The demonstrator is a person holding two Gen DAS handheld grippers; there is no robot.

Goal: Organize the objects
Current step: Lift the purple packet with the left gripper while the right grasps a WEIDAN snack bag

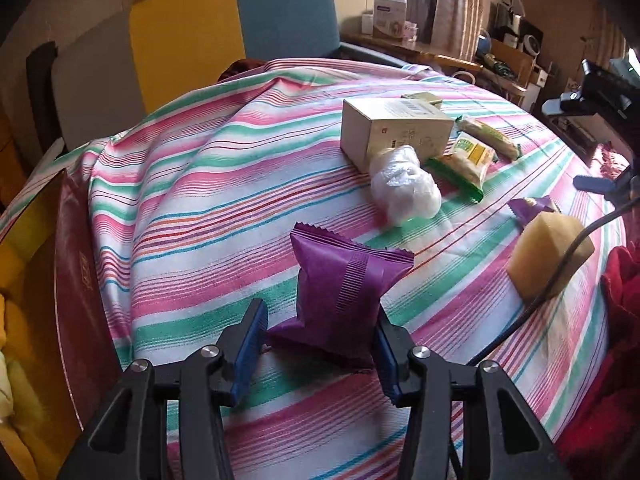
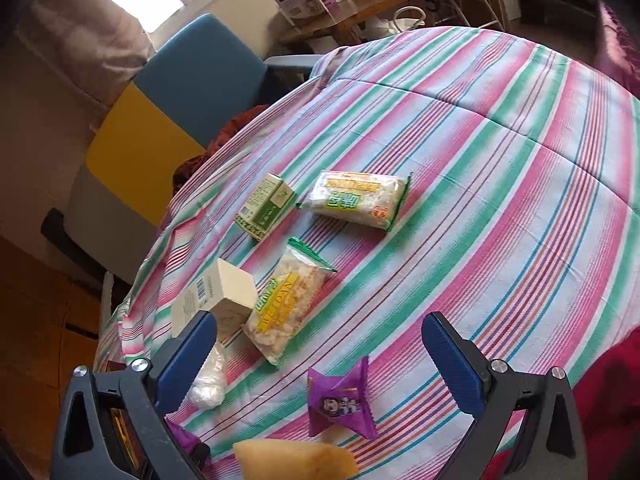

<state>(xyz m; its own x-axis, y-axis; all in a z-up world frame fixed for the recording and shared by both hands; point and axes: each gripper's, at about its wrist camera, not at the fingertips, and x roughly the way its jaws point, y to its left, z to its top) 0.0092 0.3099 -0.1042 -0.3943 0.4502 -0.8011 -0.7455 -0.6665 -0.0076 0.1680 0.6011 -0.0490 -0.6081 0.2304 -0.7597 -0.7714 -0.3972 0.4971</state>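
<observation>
My left gripper [image 1: 320,330] stands open around a purple snack packet [image 1: 342,292] on the striped cloth; the right pad touches the packet and the left pad stands apart from it. My right gripper [image 2: 320,344] is open and empty above the cloth, over a second purple packet [image 2: 342,398] and a yellow sponge [image 2: 294,460]. Beyond lie a white box [image 2: 218,300], a clear plastic bag [image 1: 404,186], two rice-cracker packs [image 2: 290,306] [image 2: 354,198] and a green box [image 2: 266,204].
The striped cloth [image 1: 200,184] covers the table. A dark red box [image 1: 76,280] stands at its left edge. A blue and yellow chair [image 1: 224,24] is behind the table. The sponge [image 1: 550,254] and a cable [image 1: 560,276] lie at the right, by red fabric [image 1: 616,320].
</observation>
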